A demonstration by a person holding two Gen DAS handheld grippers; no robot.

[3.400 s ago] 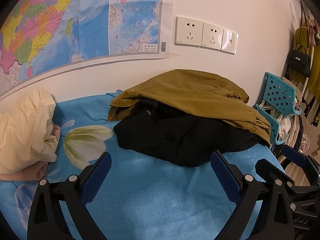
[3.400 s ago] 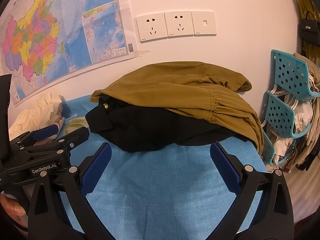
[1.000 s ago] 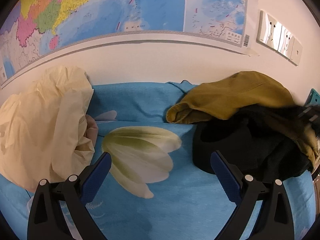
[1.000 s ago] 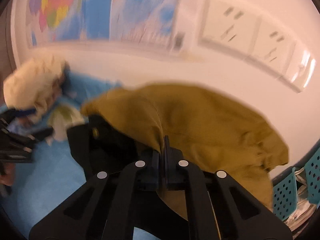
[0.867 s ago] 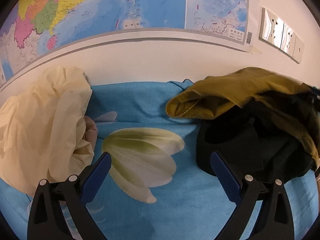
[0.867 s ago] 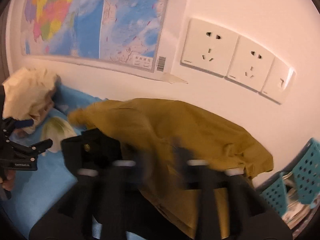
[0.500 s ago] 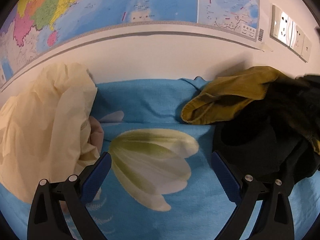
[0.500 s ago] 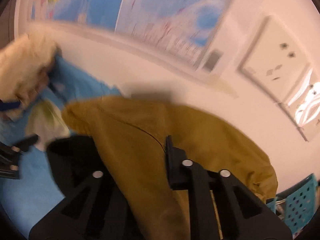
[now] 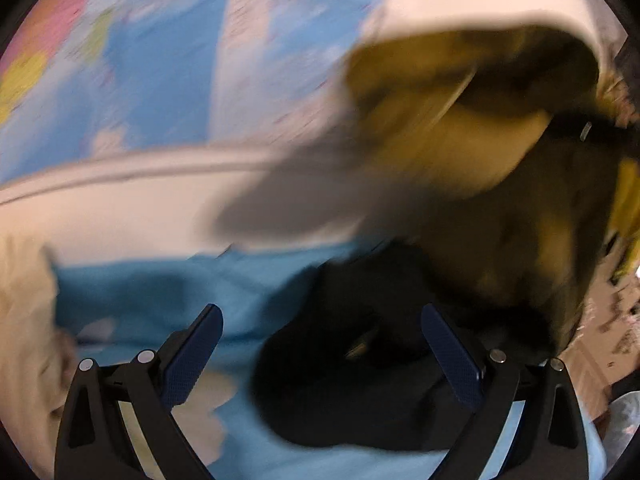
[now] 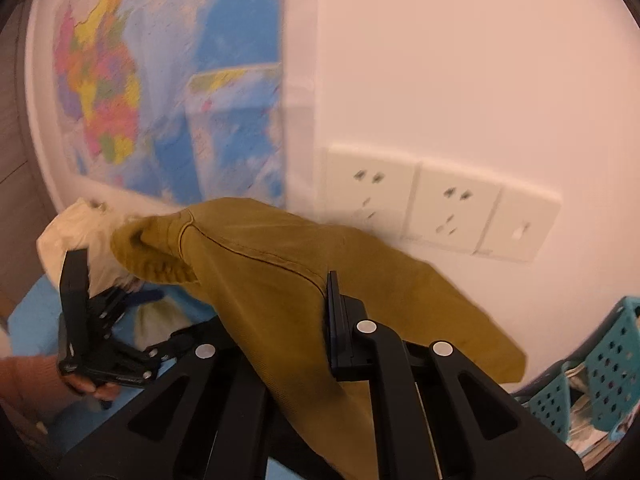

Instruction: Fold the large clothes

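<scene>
Wall (image 10: 460,60): plain white, warmly lit. Wall map (image 10: 168,80): coloured, largely blue, far left. Socket plates (image 10: 440,204): three white, in a row, right of map. Bed (image 9: 160,292): blue sheet, pale flower print. Basket (image 10: 600,360): teal, perforated, far right.
</scene>
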